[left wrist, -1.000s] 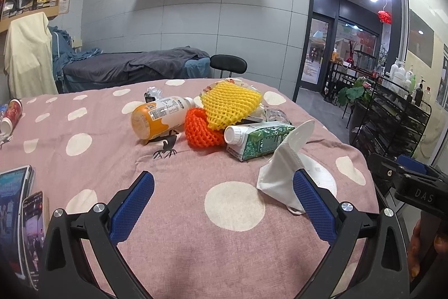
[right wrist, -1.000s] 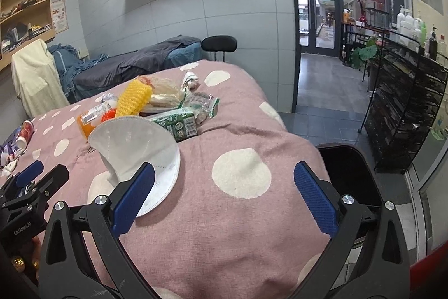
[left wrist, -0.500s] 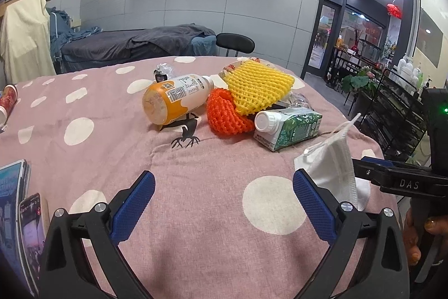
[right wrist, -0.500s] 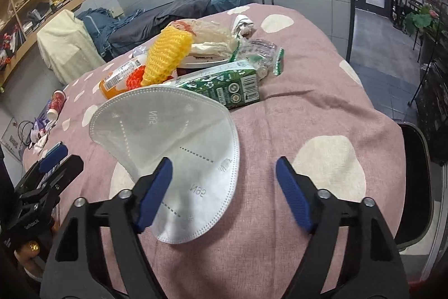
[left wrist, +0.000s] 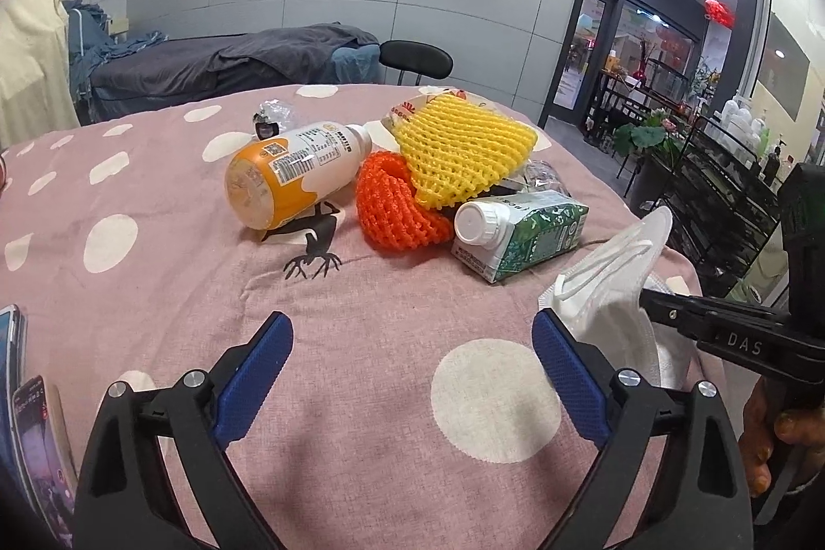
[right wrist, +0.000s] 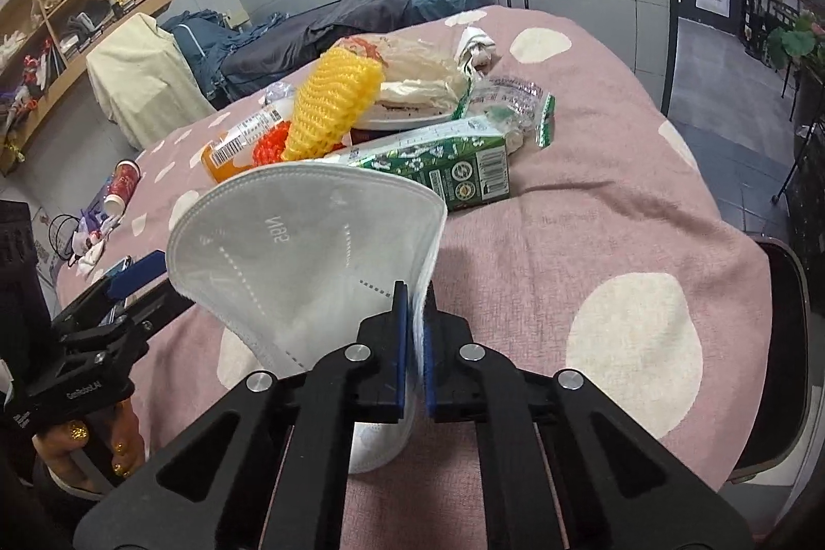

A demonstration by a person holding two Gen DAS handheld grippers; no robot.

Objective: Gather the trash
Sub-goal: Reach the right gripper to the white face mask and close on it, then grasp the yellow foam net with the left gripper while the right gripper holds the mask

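Green carton (right wrist: 454, 168), yellow net (right wrist: 330, 106), bottle (left wrist: 294, 179) behind mask (right wrist: 309, 251)

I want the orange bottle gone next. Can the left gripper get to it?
Probably yes. The left gripper holds nothing, though its jaws are closing a little. Only bare cloth lies between it and the bottle, whose near side is clear. The right gripper is busy pinching the mask.

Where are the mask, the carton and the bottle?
mask (right wrist: 309, 251), right wrist view, on its white front panel.
carton (left wrist: 536, 230), left wrist view, on its green side.
bottle (left wrist: 294, 168), left wrist view, on its label.
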